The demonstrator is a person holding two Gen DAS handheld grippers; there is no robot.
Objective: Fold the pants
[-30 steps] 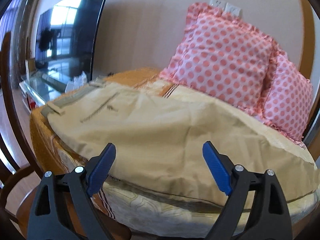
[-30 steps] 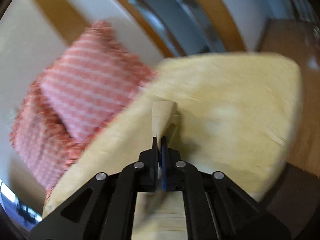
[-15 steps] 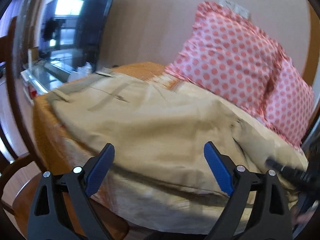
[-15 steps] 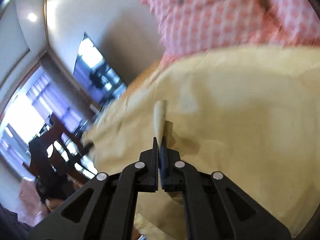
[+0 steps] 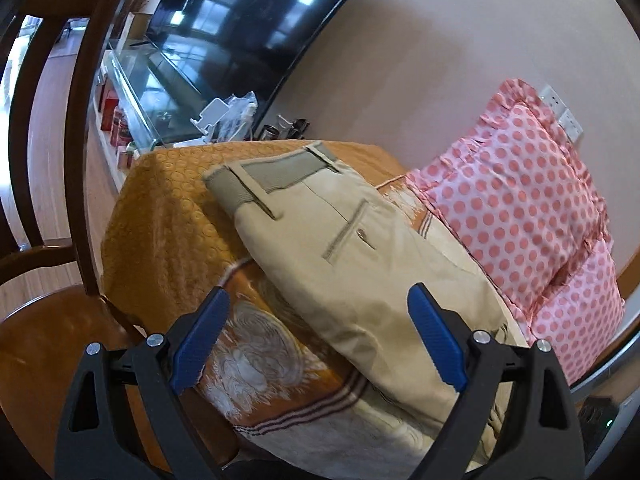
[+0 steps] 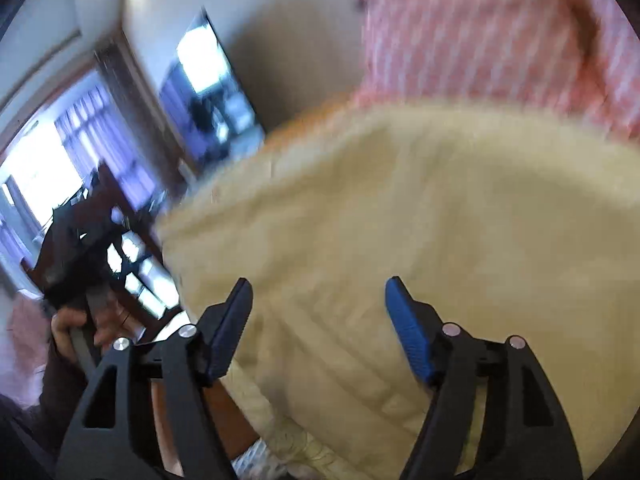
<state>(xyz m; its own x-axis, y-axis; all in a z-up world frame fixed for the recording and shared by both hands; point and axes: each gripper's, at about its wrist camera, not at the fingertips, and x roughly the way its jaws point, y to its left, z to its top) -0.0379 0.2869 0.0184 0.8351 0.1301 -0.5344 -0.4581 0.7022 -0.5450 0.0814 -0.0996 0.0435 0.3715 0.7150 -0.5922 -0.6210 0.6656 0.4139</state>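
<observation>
While both tools hang with nothing between their fingers, the pants (image 5: 360, 256) lie folded lengthwise on the orange-covered couch seat (image 5: 160, 216), waistband near its far corner and the legs running toward the near edge beside the polka-dot pillows (image 5: 516, 200). The left gripper (image 5: 316, 340) is spread wide above the seat's near edge, clear of the cloth. The right gripper (image 6: 316, 328) is likewise parted over the beige fabric, though that view is badly blurred. My concern is the leg end: it seems to overhang the front edge, so its weight could drag the layers askew. A one-sided pinch could catch only the top layer and open the fold. The pillows also crowd the far side and may snag the cloth.
</observation>
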